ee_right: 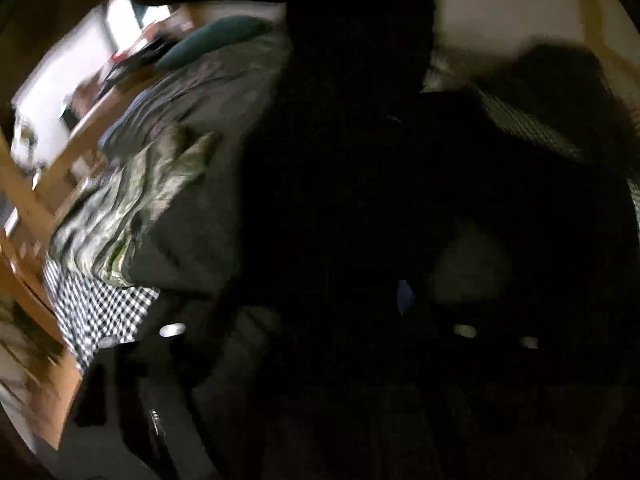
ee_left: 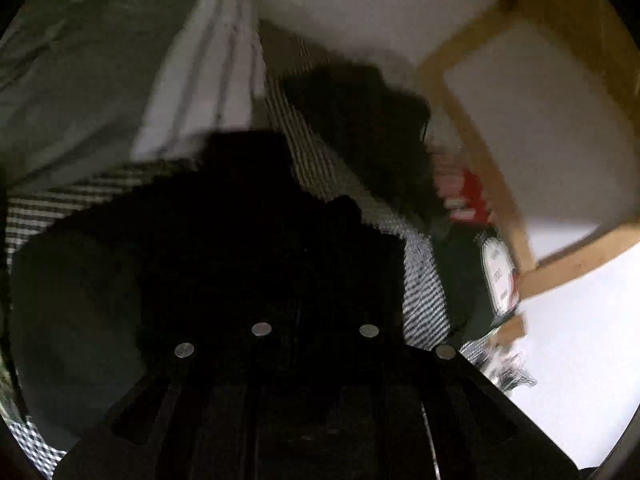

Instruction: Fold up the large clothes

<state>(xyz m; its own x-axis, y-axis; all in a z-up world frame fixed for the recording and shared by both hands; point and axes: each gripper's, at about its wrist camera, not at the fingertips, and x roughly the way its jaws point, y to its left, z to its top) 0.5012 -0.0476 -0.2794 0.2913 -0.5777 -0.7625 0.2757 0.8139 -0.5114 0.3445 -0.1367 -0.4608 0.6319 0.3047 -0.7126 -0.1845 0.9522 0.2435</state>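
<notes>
Checked bedding (ee_left: 304, 152) covers the bed, white wall and a wooden frame (ee_left: 488, 168) behind. We see the left claw (ee_left: 316, 240) clenched on the black garment (ee_left: 240, 216), which drapes over its fingers onto the bed. In the dark, blurred right wrist view, the right claw (ee_right: 320, 320) seems released, cloth across it. We risk the free corner sliding and the fold skewing. Only this view shows the grey duvet (ee_right: 208, 92) and teal pillow (ee_right: 216, 36).

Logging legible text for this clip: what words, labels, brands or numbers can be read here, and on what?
None can be read.
White object with dark marks beside the wooden frame: blurred, unreadable.
Red and white items: blurred, no text made out.
Right wrist view: dark and smeared, nothing legible.
</notes>
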